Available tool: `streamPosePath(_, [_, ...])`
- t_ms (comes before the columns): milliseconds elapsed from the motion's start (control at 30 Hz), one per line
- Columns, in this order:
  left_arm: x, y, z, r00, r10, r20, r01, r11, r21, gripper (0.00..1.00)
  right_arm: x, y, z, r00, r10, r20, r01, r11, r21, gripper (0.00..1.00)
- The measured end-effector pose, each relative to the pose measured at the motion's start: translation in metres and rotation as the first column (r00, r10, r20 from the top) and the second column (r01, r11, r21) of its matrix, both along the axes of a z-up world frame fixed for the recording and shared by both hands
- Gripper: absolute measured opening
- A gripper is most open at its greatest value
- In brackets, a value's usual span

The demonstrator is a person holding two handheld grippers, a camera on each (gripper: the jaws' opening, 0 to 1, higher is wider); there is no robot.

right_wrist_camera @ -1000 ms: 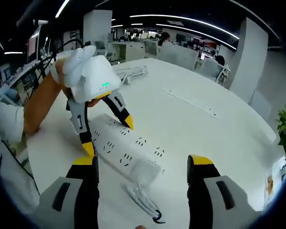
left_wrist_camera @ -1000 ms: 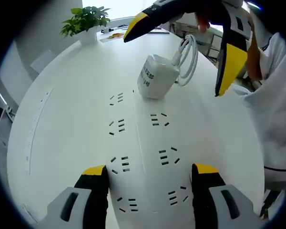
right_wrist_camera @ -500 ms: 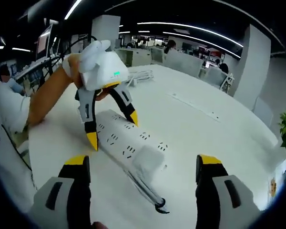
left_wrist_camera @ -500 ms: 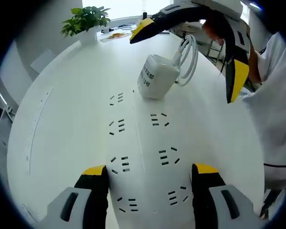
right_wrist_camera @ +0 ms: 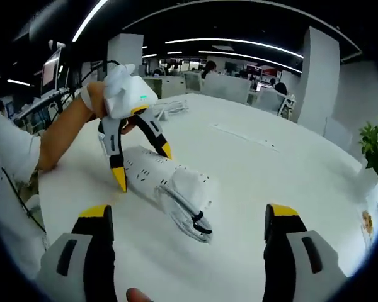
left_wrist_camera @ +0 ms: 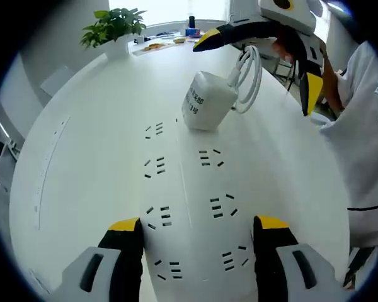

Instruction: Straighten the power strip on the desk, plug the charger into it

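Note:
A white power strip (left_wrist_camera: 186, 201) lies lengthwise on the white desk, its near end between the jaws of my left gripper (left_wrist_camera: 198, 223), which press its two sides. A white charger (left_wrist_camera: 205, 100) stands plugged into the strip's far end, with its coiled white cable (left_wrist_camera: 249, 78) beside it. My right gripper (left_wrist_camera: 264, 63) hovers open above and beyond the charger. From the right gripper view, the strip (right_wrist_camera: 148, 176) runs away to the left. The charger (right_wrist_camera: 192, 185) and its cable (right_wrist_camera: 186, 217) lie nearest, and the left gripper (right_wrist_camera: 142, 167) straddles the far end. My right gripper (right_wrist_camera: 189, 214) is wide open, off the charger.
A potted plant (left_wrist_camera: 113, 28) and small items stand at the desk's far edge. A narrow slot strip (left_wrist_camera: 50, 157) runs along the desk on the left. A person's white sleeve (left_wrist_camera: 365, 126) is at the right edge; their forearm (right_wrist_camera: 63, 135) holds the left gripper.
My right gripper has drawn back and up from the charger, and its jaws have spread wider. The left gripper, strip and charger have not moved.

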State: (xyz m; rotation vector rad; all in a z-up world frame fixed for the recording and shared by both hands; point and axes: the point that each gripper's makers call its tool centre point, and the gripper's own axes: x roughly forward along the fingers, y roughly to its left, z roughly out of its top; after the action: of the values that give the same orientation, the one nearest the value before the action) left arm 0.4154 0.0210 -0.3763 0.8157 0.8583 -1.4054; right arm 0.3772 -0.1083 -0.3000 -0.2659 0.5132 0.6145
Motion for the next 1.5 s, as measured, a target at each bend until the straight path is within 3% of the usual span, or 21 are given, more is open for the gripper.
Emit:
streamPosePath(300, [0.003, 0.003, -0.001, 1.0, 0.007, -0.001, -0.007, 1.0, -0.003, 0.72, -0.005, 0.003, -0.016, 1.0, -0.002, 0.006, 0.002, 1.0, -0.003, 0.97])
streamPosePath(467, [0.006, 0.004, -0.001, 1.0, 0.005, 0.0, -0.005, 1.0, 0.016, 0.72, -0.005, 0.007, -0.014, 1.0, -0.001, 0.011, 0.0, 0.999, 0.036, 0.97])
streamPosePath(1100, [0.006, 0.002, -0.002, 1.0, 0.003, 0.001, -0.003, 1.0, -0.002, 0.73, -0.013, -0.007, -0.021, 1.0, -0.013, 0.025, 0.012, 0.999, 0.045, 0.96])
streamPosePath(1167, [0.007, 0.002, -0.002, 1.0, 0.004, -0.001, -0.004, 1.0, -0.01, 0.75, -0.014, -0.007, -0.02, 1.0, -0.009, 0.024, 0.007, 0.998, 0.054, 0.96])
streamPosePath(1233, [0.003, 0.004, -0.003, 1.0, -0.014, -0.005, 0.014, 1.0, -0.013, 0.84, -0.015, -0.007, -0.018, 1.0, -0.006, 0.028, 0.004, 0.998, 0.06, 0.96])
streamPosePath(1367, [-0.005, 0.008, 0.004, 0.999, 0.008, -0.053, -0.011, 0.998, -0.056, 0.92, -0.017, -0.009, -0.012, 0.999, -0.003, 0.039, 0.0, 0.997, 0.08, 0.96])
streamPosePath(1500, [-0.01, 0.002, 0.023, 1.0, 0.018, -0.024, -0.022, 0.985, -0.172, 0.96, -0.02, -0.01, -0.014, 0.999, 0.004, 0.034, -0.007, 0.996, 0.083, 0.96])
